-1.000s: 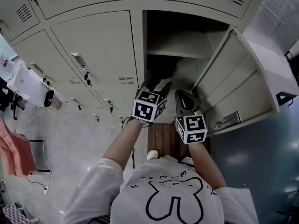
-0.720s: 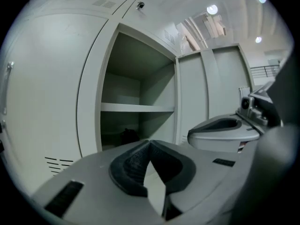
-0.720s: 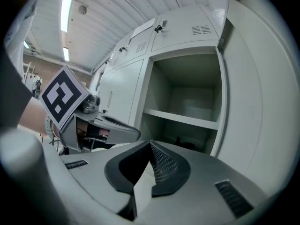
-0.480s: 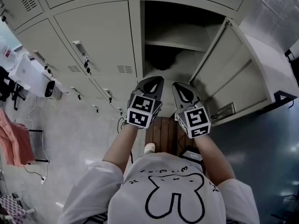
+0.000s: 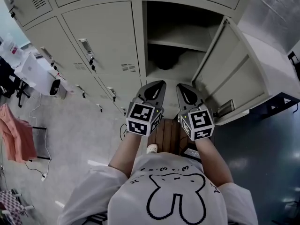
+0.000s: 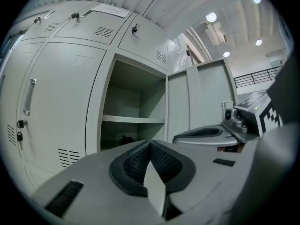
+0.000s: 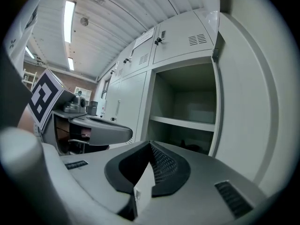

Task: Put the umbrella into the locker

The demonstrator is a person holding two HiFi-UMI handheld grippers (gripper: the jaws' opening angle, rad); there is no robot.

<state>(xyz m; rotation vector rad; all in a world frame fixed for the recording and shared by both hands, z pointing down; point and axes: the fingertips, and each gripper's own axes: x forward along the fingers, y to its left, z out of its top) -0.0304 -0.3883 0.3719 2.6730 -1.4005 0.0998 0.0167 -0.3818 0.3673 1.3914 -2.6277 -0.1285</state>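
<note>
The locker [image 5: 185, 32] stood open, its door [image 5: 234, 78] swung out to the right in the head view, and a shelf [image 5: 176, 45] split the inside into an upper and a lower space. The umbrella [image 5: 161, 60] lay as a dark, bunched shape in the lower space, under the shelf and towards the back. The two gripper views showed only a small dark lump of it past the shelf's edge, too small to tell how it lay. Both grippers were outside the locker, in front of its opening, side by side and near each other but apart, both facing into it. The left gripper [image 5: 157, 84] had its jaws pressed together with nothing between them, the black pads meeting in a narrow V. The right gripper [image 5: 186, 88] was the same, its jaws together and empty. Neither touched the umbrella, the shelf or the door. To the left of the open locker were closed locker doors [image 5: 101, 41] with handles and vent slots, and a brown slatted surface [image 5: 169, 134] showed just below the grippers in the head view
</note>
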